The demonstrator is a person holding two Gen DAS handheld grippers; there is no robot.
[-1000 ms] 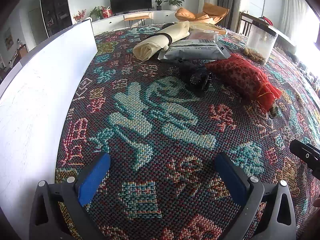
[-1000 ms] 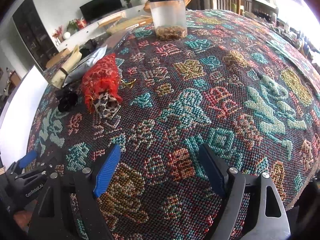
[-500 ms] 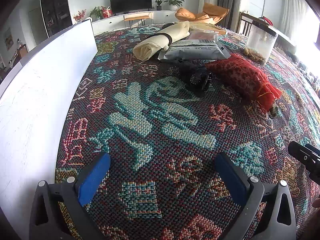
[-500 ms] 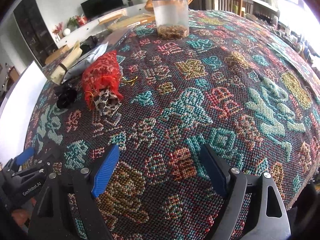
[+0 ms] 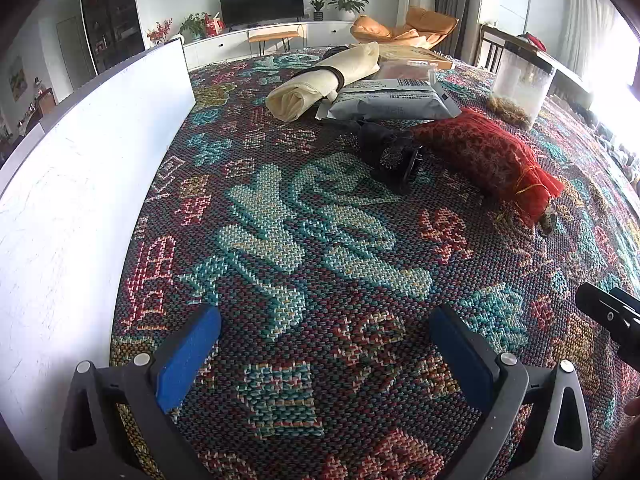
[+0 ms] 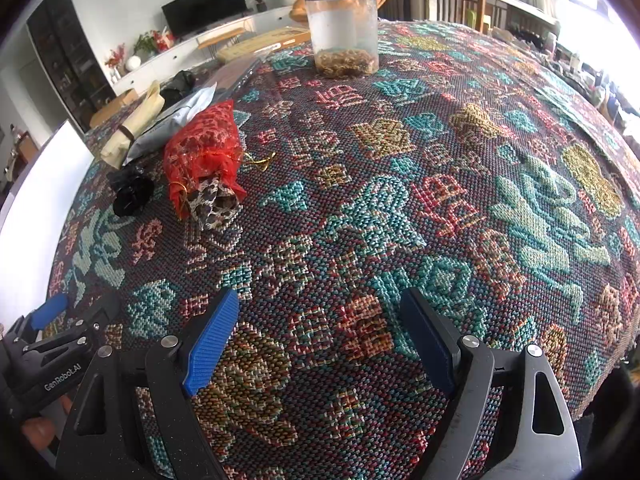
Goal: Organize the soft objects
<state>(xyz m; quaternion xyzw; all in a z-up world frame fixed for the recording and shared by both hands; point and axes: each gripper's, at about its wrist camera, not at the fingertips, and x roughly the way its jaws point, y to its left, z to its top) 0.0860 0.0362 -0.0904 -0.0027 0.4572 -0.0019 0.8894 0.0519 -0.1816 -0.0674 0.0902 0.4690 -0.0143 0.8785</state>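
Note:
A red mesh pouch point(image 5: 486, 158) lies on the patterned cloth, with a leopard-print fabric point(image 6: 212, 204) poking from its mouth; it also shows in the right wrist view point(image 6: 204, 148). A black crumpled soft item point(image 5: 392, 156) lies left of it, also in the right wrist view point(image 6: 130, 192). A rolled cream cloth with a dark band point(image 5: 324, 80) and a grey packet point(image 5: 388, 102) lie behind. My left gripper point(image 5: 324, 340) is open and empty near the table's front. My right gripper point(image 6: 320, 328) is open and empty, well short of the pouch.
A clear jar with a black lid point(image 6: 342, 32) holds brown bits at the far side. A white board point(image 5: 80, 184) runs along the left edge. A flat cardboard box point(image 5: 416, 54) lies at the back. The table edge drops off at right point(image 6: 600, 380).
The right gripper has crept forward and slightly left toward the pouch. The left gripper has stayed still.

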